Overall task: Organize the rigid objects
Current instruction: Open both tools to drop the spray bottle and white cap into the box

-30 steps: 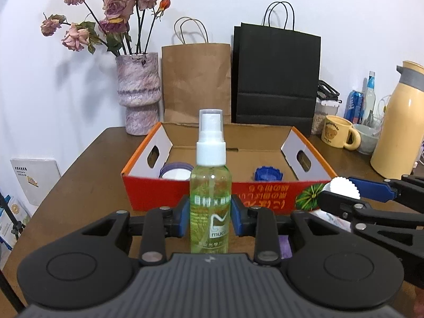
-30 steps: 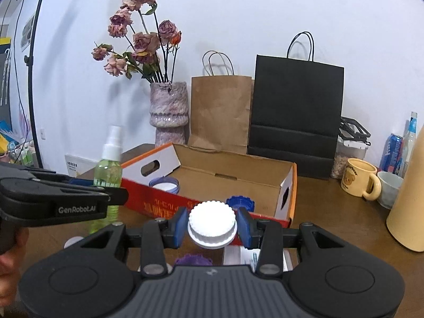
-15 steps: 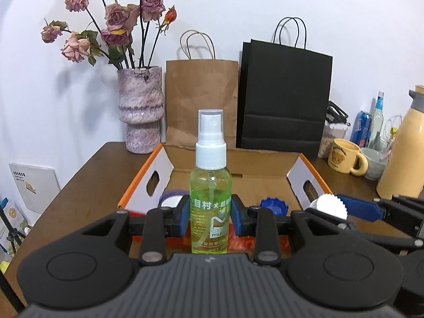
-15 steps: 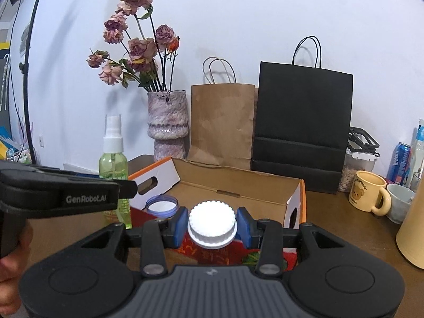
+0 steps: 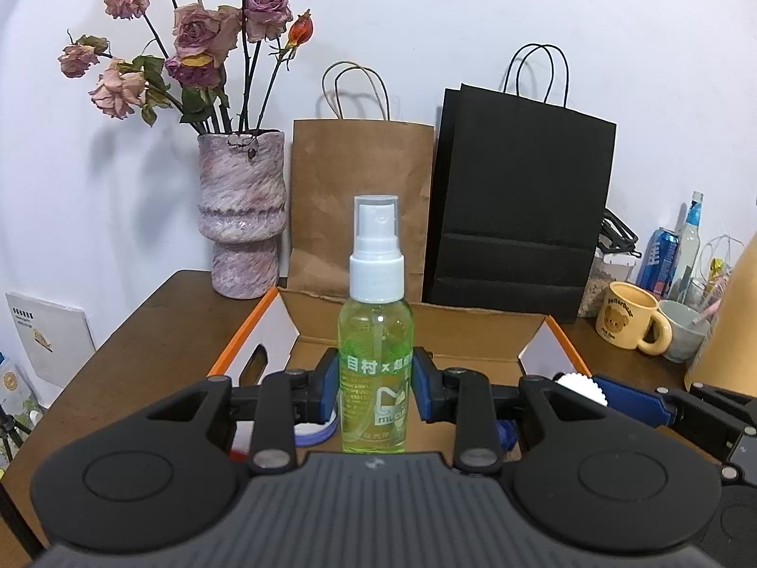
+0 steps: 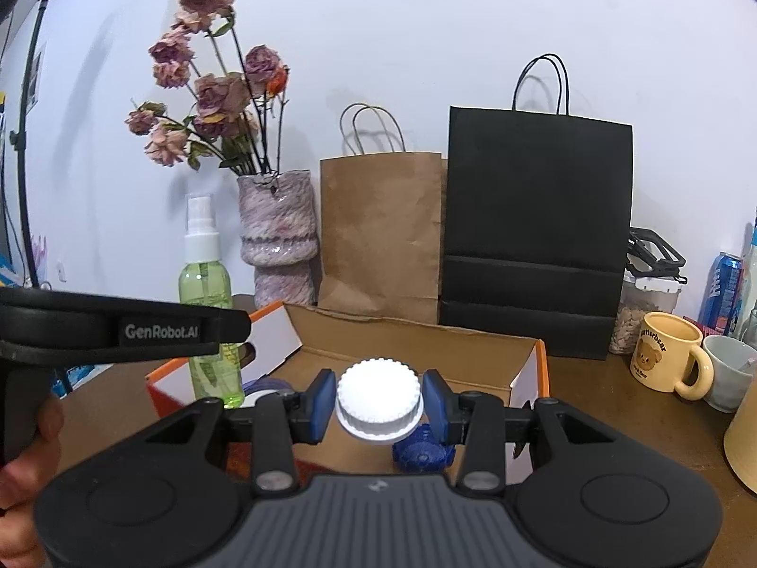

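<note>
The left gripper [image 5: 376,386] is clamped on the green spray bottle [image 5: 376,355], which stands upright; its base is hidden behind the gripper body. The right gripper [image 6: 378,400] is clamped on the white ribbed cap [image 6: 378,397]. Both hang over the near part of the open cardboard box [image 6: 416,341]. Inside it, a blue cap [image 6: 418,454] and a purple-rimmed lid [image 5: 314,430] are partly covered. Behind the box stand a vase [image 5: 241,213], a brown bag [image 5: 362,189] and a black bag [image 5: 518,199]; a yellow mug [image 6: 669,357] stands to the right.

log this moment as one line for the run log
left gripper: shut on spray bottle | right gripper: shut on white lid | both over box | in box: blue lid
</note>
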Tool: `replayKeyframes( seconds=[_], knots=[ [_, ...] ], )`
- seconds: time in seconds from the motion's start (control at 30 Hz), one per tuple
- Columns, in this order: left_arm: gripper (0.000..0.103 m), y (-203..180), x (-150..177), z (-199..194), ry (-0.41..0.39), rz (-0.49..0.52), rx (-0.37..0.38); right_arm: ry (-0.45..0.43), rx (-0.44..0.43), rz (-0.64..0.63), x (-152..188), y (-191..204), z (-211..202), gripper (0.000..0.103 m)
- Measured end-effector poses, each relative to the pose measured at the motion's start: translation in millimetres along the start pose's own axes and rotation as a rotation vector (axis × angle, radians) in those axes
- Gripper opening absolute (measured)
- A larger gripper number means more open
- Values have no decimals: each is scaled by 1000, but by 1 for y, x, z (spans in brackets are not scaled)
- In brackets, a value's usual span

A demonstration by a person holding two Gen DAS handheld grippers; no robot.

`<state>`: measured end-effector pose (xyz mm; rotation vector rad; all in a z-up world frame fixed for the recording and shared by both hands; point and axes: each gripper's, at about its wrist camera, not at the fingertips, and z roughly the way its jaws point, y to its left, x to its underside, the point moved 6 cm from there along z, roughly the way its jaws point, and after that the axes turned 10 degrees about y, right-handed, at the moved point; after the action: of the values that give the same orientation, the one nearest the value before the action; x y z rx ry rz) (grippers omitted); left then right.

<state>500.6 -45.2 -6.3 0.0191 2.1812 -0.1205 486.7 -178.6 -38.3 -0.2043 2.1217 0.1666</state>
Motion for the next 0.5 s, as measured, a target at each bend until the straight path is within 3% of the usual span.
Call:
replayKeyframes(
  seconds=[0.5],
  knots=[
    [32,3,-26,47,6,-38,-14,28,-1,49,-15,-30,47,39]
  ],
)
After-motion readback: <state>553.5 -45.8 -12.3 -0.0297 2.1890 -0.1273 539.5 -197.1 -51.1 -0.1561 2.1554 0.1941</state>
